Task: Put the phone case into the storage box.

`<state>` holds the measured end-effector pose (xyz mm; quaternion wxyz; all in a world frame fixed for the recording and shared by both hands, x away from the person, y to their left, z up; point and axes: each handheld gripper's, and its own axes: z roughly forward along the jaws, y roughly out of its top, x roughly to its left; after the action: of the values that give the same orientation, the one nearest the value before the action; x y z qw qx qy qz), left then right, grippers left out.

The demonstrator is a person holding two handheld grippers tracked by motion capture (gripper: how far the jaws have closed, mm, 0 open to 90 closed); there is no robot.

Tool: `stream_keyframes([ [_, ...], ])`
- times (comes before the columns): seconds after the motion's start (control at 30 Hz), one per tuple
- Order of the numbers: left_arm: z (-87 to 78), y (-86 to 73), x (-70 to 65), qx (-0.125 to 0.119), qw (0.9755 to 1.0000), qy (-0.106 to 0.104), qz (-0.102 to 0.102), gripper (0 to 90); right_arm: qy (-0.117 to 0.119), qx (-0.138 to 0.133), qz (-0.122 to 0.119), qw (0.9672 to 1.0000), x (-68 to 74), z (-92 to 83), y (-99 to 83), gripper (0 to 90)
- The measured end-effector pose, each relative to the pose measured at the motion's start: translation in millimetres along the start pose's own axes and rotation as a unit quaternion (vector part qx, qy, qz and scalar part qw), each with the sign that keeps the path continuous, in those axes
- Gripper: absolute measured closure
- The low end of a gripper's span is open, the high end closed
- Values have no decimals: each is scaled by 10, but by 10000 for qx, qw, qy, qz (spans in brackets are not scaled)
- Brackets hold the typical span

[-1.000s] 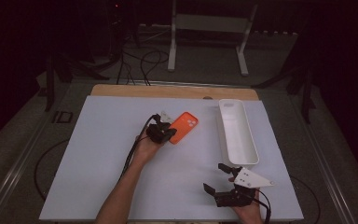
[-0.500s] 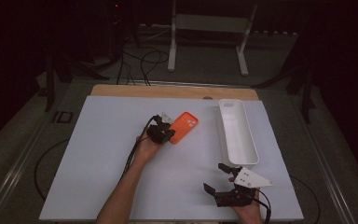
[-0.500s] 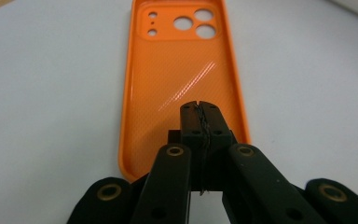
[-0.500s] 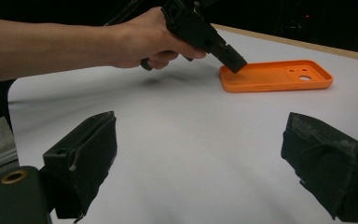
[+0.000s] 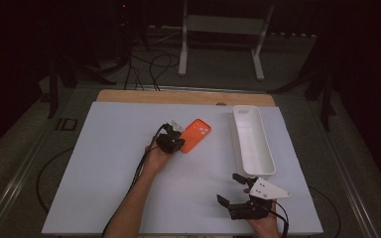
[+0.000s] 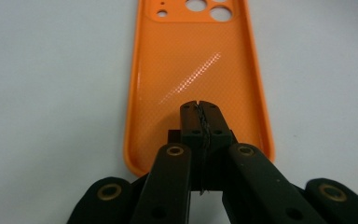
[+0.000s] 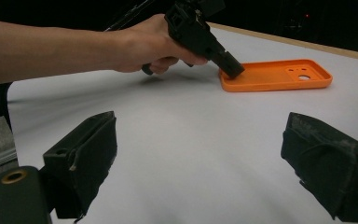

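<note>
An orange phone case [image 5: 197,134] lies open side up on the white mat, camera holes at its far end. My left gripper [image 5: 176,144] is shut, its tips set down inside the near end of the case [image 6: 196,60]; the jaws meet with nothing between them [image 6: 199,108]. The right gripper view shows that gripper [image 7: 233,71] slanting down into the case [image 7: 275,74] from a person's hand. My right gripper [image 5: 228,188] rests near the front right of the mat, open, with bare mat between its jaws [image 7: 205,154].
A long white tray [image 5: 258,172] stands lengthwise at the right of the mat, beyond the right gripper. The mat [image 5: 104,173] covers a wooden table whose back edge [image 5: 178,96] shows. A metal stand [image 5: 218,29] and cables are on the floor behind.
</note>
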<state>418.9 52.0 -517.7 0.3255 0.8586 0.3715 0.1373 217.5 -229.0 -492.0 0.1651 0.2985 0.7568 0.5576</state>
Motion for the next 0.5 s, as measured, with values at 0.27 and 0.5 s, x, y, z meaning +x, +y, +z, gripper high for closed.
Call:
stream_keyframes([
  [0.27, -31, -18, 68, 81, 9999, -30, -99, 900, -6, 2, -20, 10000, -6, -6, -1, 106],
  [0.5, -90, -61, 94, 169, 9998, -40, -82, 900, -21, -2, -5, 10000, -6, -10, -1, 105],
])
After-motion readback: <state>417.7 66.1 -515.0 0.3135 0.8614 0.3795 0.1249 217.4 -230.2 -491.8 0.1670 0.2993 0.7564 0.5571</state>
